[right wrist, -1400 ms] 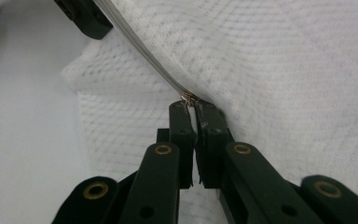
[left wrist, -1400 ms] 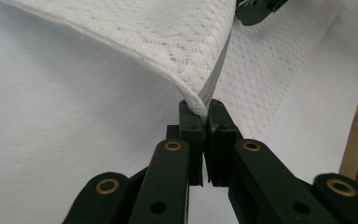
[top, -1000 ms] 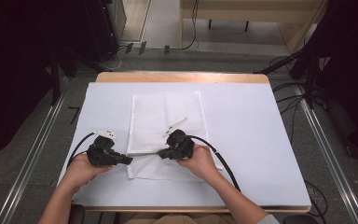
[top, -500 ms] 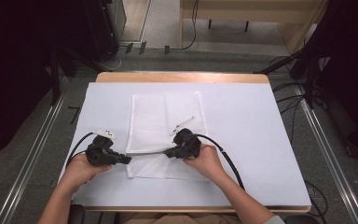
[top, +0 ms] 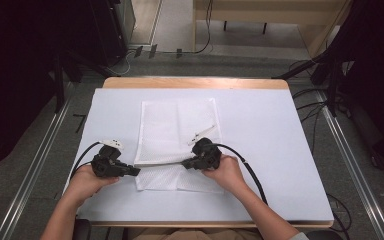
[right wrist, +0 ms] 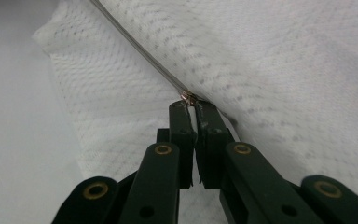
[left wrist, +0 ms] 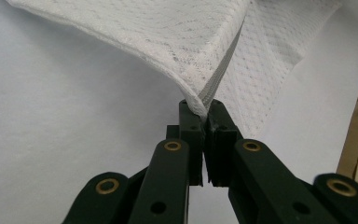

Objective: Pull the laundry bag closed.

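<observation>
My left claw (top: 136,171) is clamped on the corner of the white mesh bag (top: 177,130) and my right claw (top: 186,163) on its zipper pull (right wrist: 188,97), the bag lying mid-counter on the white-covered counter (top: 280,150), grey floor (top: 40,150) and cables around it.

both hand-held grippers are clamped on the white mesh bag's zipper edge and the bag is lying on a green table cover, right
Not quite. The table cover is white, not green, as the high view shows. The rest holds: the left hand-held gripper and right hand-held gripper are clamped on the white mesh bag at its zipper edge.
</observation>
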Demonstrator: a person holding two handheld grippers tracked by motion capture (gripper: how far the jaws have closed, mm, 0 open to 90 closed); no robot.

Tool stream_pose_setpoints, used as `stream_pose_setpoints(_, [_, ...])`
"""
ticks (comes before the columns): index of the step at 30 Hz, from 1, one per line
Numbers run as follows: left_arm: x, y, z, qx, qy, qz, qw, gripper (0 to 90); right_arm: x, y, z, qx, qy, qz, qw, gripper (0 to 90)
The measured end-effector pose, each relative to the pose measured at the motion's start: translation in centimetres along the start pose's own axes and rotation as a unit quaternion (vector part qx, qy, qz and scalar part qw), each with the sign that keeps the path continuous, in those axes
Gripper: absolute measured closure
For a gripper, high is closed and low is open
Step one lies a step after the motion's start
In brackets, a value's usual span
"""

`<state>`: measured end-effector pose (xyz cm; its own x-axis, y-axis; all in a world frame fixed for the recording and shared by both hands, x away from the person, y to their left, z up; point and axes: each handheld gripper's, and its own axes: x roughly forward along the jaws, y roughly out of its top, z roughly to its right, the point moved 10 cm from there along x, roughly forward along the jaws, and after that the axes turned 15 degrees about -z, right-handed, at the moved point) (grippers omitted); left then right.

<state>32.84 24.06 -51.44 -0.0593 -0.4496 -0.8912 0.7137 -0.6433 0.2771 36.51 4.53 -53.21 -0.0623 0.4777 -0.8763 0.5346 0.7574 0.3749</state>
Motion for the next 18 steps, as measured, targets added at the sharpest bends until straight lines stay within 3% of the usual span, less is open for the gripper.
stream_pose_setpoints(18, [0.0, -0.1, 0.0, -0.001, 0.0, -0.004, 1.0, 87.3, -0.9, -1.3, 0.5, -0.002, -0.007, -0.011, 0.9999, 88.1])
